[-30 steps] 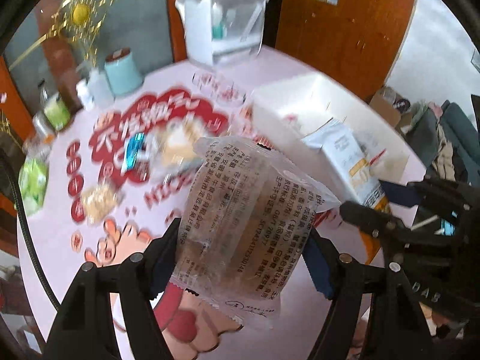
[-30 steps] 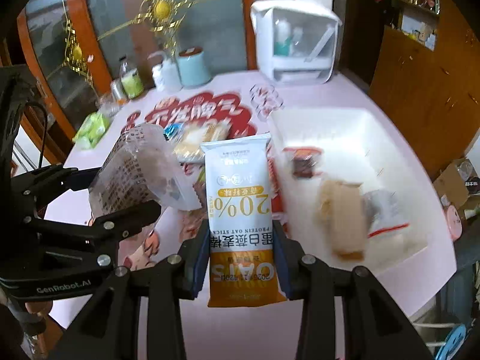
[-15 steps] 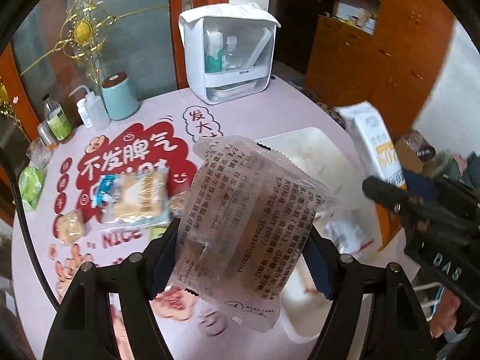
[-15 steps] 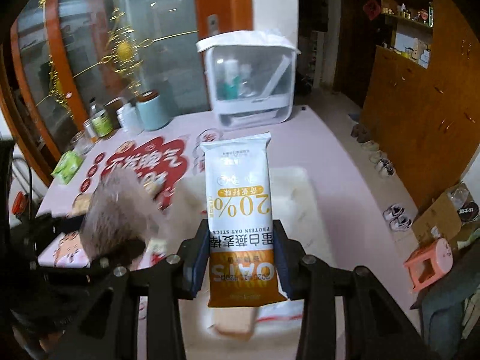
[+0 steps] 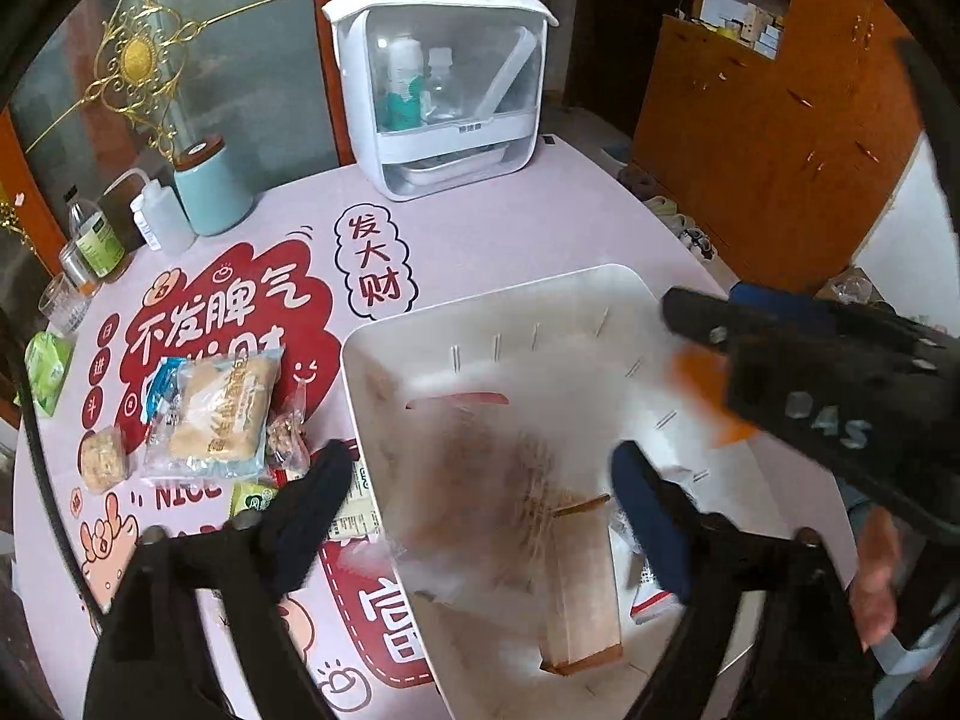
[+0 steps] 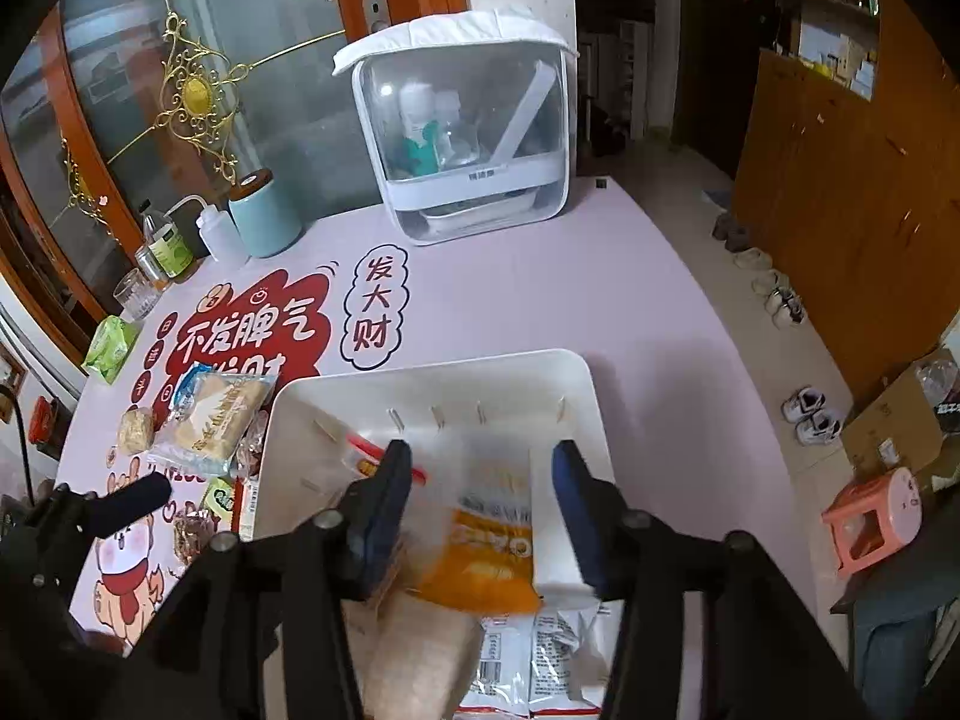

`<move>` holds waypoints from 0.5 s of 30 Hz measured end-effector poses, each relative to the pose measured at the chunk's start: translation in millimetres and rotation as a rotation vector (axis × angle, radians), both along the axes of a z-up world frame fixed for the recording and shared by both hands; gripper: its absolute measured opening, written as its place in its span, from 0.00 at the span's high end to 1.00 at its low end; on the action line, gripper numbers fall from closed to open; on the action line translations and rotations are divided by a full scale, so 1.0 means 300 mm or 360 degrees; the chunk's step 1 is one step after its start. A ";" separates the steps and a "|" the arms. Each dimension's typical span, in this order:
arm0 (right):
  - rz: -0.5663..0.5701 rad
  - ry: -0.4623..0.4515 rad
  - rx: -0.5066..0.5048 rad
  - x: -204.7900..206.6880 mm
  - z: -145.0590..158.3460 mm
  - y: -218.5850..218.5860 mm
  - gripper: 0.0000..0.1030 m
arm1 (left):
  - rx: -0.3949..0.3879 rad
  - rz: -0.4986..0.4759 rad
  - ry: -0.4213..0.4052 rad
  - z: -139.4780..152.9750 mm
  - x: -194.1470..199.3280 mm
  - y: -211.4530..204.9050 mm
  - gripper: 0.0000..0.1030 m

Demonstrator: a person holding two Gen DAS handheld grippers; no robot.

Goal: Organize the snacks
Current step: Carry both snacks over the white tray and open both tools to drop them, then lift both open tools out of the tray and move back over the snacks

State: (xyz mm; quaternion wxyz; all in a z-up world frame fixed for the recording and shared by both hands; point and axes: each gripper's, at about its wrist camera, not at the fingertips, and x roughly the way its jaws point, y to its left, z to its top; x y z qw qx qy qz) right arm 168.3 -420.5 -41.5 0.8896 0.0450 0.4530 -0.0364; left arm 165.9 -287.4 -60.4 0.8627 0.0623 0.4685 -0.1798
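— Grippers both let go: left gripper and right gripper gape, empty a second after clutching packets.

— So the clear pastry packet and oat bar drop between their fingers into the white bin; more snacks wait leftward.

Both the left gripper and right gripper are black, with silver screws and blue-padded fingers.

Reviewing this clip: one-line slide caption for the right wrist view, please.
Right gripper open above the white bin, the blurred orange oat bar packet dropping between its fingers.
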 end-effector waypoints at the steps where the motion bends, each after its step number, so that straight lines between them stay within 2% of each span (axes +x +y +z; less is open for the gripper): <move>1: 0.0000 -0.0005 0.0010 -0.001 0.000 -0.001 0.39 | 0.0007 -0.0001 -0.0009 0.004 -0.002 0.002 0.09; 2: 0.0002 -0.0011 0.0020 -0.003 0.000 0.001 0.33 | 0.0019 0.0005 -0.0026 0.009 -0.006 0.004 0.08; 5: 0.0013 -0.0008 0.0046 -0.015 -0.001 0.006 0.32 | 0.0042 0.0025 -0.0055 0.021 -0.014 0.023 0.01; 15: 0.0031 -0.0019 0.0069 -0.094 0.020 0.055 0.32 | 0.0043 0.0101 -0.0052 0.050 -0.047 0.131 0.01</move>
